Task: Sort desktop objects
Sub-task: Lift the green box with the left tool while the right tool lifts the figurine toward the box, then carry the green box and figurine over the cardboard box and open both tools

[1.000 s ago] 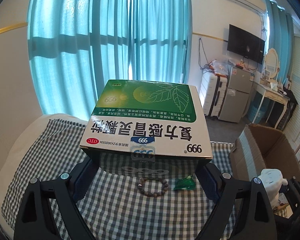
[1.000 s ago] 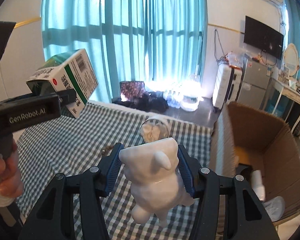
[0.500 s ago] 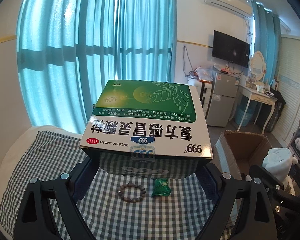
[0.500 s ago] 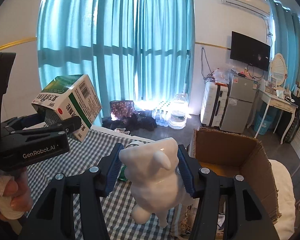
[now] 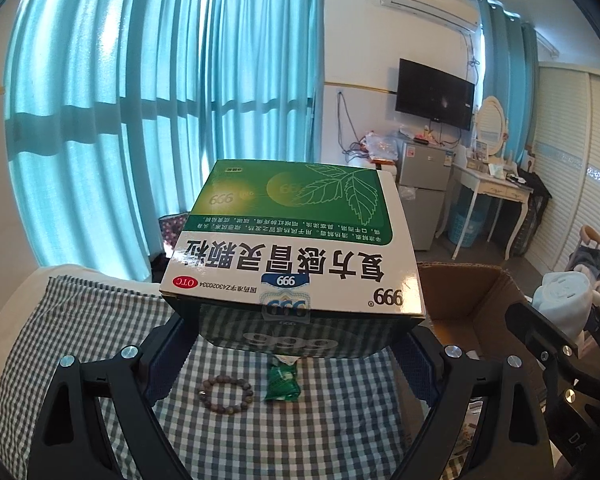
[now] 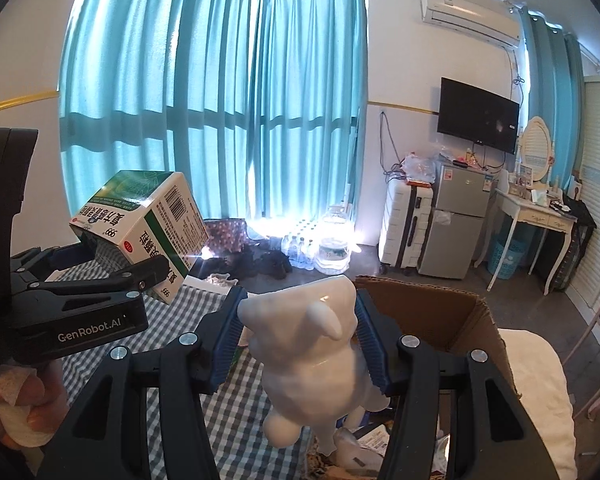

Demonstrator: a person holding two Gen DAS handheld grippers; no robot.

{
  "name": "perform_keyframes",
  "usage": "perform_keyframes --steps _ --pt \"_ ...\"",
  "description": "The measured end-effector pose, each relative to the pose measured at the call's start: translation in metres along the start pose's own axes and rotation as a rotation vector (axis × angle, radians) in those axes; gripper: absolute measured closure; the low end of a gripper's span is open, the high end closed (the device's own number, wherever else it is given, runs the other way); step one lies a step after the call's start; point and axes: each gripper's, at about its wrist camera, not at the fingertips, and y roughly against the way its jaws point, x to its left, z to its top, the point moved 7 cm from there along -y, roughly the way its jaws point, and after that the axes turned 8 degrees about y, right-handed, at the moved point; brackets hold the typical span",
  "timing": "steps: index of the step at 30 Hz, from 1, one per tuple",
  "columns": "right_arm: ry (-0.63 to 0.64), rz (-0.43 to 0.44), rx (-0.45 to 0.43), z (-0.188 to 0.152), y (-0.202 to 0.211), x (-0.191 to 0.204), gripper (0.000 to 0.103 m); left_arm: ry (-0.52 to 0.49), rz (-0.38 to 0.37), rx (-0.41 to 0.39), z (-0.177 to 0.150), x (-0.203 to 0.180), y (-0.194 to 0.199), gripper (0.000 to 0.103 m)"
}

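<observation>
My left gripper (image 5: 296, 354) is shut on a green and white medicine box (image 5: 296, 240), held in the air above the checked tablecloth (image 5: 100, 320). The right wrist view shows that same medicine box (image 6: 140, 232) at the left, clamped in the left gripper (image 6: 112, 272). My right gripper (image 6: 298, 336) is shut on a white glossy animal figurine (image 6: 311, 348), held up at the near edge of an open cardboard box (image 6: 439, 312). A bead bracelet (image 5: 226, 396) and a green sachet (image 5: 282, 380) lie on the cloth below the medicine box.
The cardboard box (image 5: 467, 300) stands at the table's right end with several items inside. A person's hand (image 6: 16, 412) grips the left tool. Beyond are teal curtains (image 5: 160, 100), a small fridge (image 6: 455, 216), a suitcase (image 6: 403, 224) and water bottles (image 6: 319, 244) on the floor.
Both grippers have risen and swung right toward the cardboard box, each keeping its object. The bracelet and sachet have slid left in the left wrist view.
</observation>
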Motion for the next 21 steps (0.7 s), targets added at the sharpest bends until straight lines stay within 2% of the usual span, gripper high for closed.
perform_keyframes --steps 13,21 --pt "-0.033 -0.086 0.025 -0.011 -0.005 -0.053 0.051 -0.064 -0.074 0.038 -0.010 -0.053 -0.022 0.010" --pt "-0.066 -0.114 0.082 -0.030 -0.017 -0.084 0.051 -0.095 -0.138 0.068 -0.020 -0.095 -0.039 0.010"
